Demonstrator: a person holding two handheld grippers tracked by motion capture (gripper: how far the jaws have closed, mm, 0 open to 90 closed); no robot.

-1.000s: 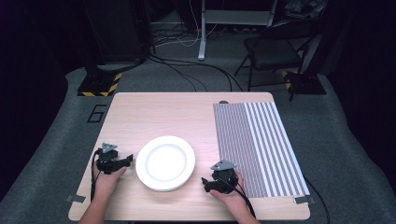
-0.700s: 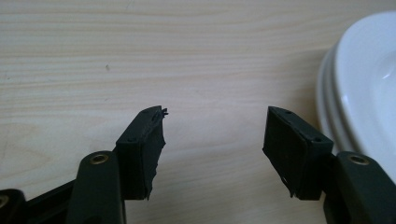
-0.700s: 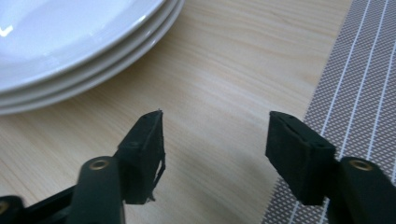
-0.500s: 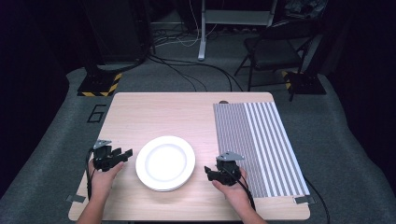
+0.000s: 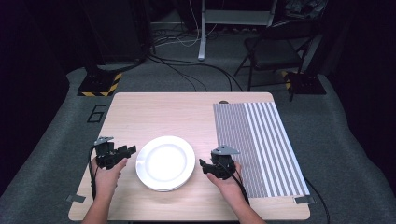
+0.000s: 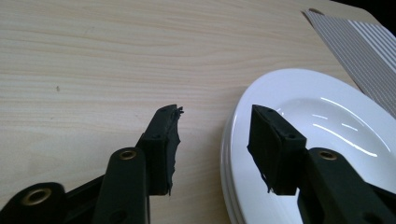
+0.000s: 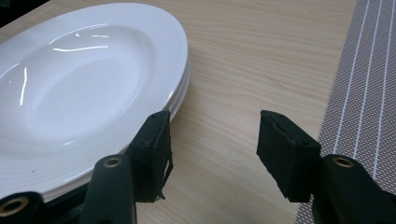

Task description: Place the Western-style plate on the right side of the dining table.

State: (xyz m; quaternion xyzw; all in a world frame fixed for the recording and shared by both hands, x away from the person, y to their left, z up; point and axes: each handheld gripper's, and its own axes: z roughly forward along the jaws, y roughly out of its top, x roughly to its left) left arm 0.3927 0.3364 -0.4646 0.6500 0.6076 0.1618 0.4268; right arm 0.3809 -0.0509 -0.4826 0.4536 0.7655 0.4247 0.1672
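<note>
Light wood-grain tabletop point(image 5: 154, 112) w/ a stack of round white glossy ceramic plates point(image 5: 165, 162) near the front edge, roughly centre-left. In both gripper views the rim shows 2–3 stacked edges, exact count can't tell. Plates are round, so no long axis & no pointing direction; they lie flat, bowl side up.

Grey placemat w/ thin white stripes point(image 5: 256, 144) lies flat on the right part of the table, long axis running front to back, stripes running the same way; left half looks denser/darker than the right half. It's apart from the plates, bare wood between.

Left black two-jaw gripper point(image 5: 126, 150) sits just left of the plate stack, held in the person's left hand point(image 5: 107, 175), jaws pointing right toward the rim. In the left gripper view point(image 6: 215, 144) jaws stand apart, nothing between them; one jaw is over bare wood, the other in front of the plate rim; touching or not, can't tell.

Right black two-jaw gripper point(image 5: 203, 165) sits just right of the stack, between plates & mat, in the right hand point(image 5: 228, 182), pointing left toward the plates. In the right gripper view point(image 7: 212, 149) jaws also apart & empty; one jaw by the plate edge, other near the mat's edge

Beyond the table: dark folding chair point(image 5: 275, 49) & cables on grey floor point(image 5: 187, 74)
</note>
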